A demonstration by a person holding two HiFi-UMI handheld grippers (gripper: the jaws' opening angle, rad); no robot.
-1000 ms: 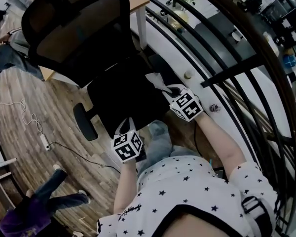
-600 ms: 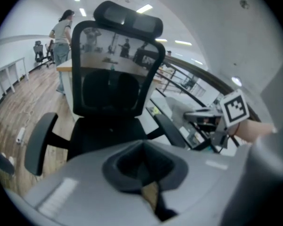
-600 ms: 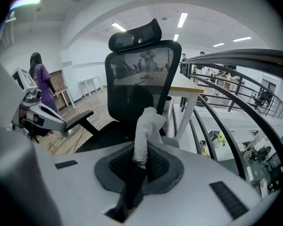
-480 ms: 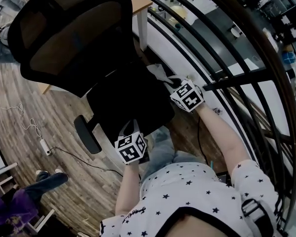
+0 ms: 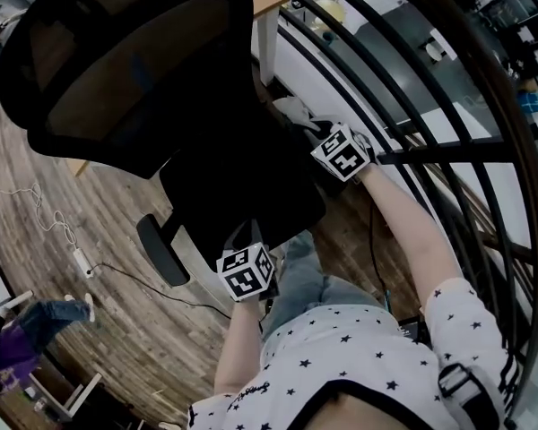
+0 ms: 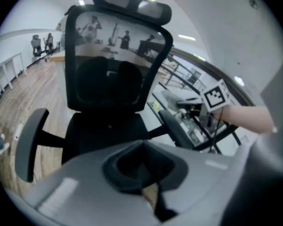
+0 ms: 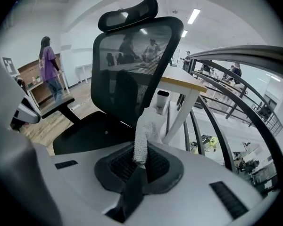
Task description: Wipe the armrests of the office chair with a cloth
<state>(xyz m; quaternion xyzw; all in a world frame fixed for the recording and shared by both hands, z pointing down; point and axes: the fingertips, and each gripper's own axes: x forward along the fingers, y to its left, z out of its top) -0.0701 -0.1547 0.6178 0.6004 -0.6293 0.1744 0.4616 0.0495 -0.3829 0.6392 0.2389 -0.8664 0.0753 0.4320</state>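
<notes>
Two grippers in play: my right gripper (image 7: 137, 171) pinches the cloth (image 7: 144, 128) by the chair's (image 5: 242, 186) right armrest (image 6: 177, 126), while my left gripper (image 6: 152, 194) sits pressed together, empty, at the seat's front edge.

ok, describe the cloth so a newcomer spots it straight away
Find the black chair in the middle of the head view, then go to its railing side. The cloth is pinched in the right gripper there: the only pale, nubbly fabric against the all-black chair.
</notes>
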